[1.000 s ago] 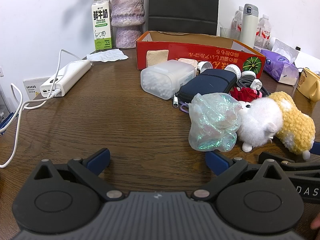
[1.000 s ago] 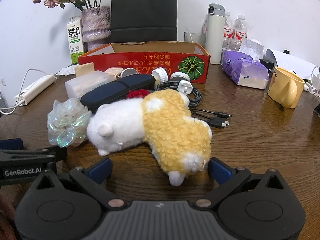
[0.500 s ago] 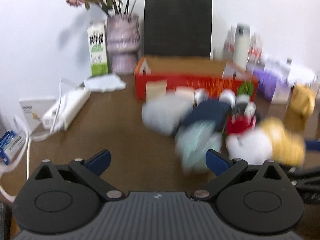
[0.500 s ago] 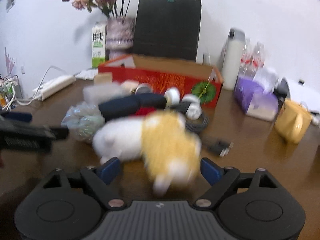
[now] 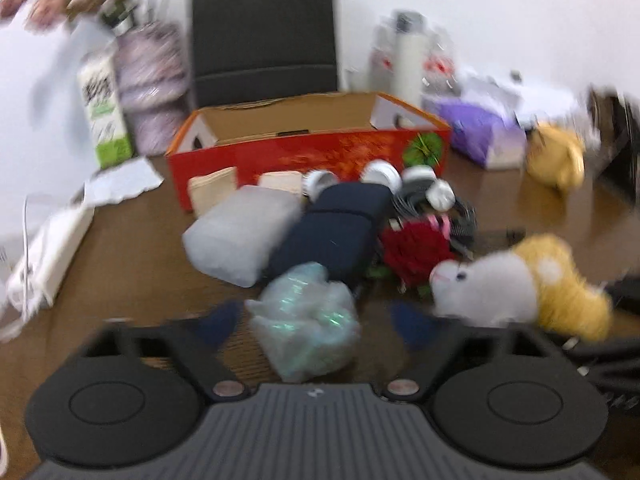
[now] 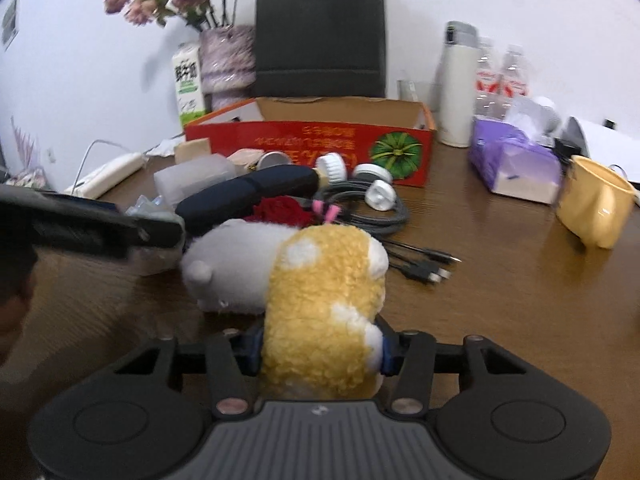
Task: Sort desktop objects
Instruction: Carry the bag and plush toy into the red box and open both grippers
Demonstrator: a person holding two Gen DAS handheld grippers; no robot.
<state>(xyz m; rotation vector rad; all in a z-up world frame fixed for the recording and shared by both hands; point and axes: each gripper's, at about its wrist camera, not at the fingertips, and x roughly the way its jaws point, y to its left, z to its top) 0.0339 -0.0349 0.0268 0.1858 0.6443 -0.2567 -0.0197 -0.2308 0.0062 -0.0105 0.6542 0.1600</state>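
A white and yellow plush toy (image 6: 320,280) lies on the brown table; my right gripper (image 6: 320,350) is shut on its yellow rear end. It also shows in the left wrist view (image 5: 520,284). An iridescent plastic bag (image 5: 308,324) lies between the open fingers of my left gripper (image 5: 316,324), whose blue pads stand on either side of it. Behind lie a frosted plastic box (image 5: 244,236), a dark blue pouch (image 5: 336,236), a red rose (image 5: 416,248), a coiled cable (image 6: 360,208) and white round items (image 6: 376,192). The open red cardboard box (image 6: 320,140) stands behind them.
A milk carton (image 6: 187,84), a vase of dried flowers (image 6: 228,64) and a black bag (image 6: 320,36) stand at the back. A thermos (image 6: 456,88), water bottles, purple tissue pack (image 6: 516,160) and yellow mug (image 6: 596,204) are on the right. A white power strip (image 5: 52,248) lies left.
My right gripper moved forward and closed on the plush toy's yellow end. My left gripper moved right and forward so that the iridescent bag now sits between its open fingers.
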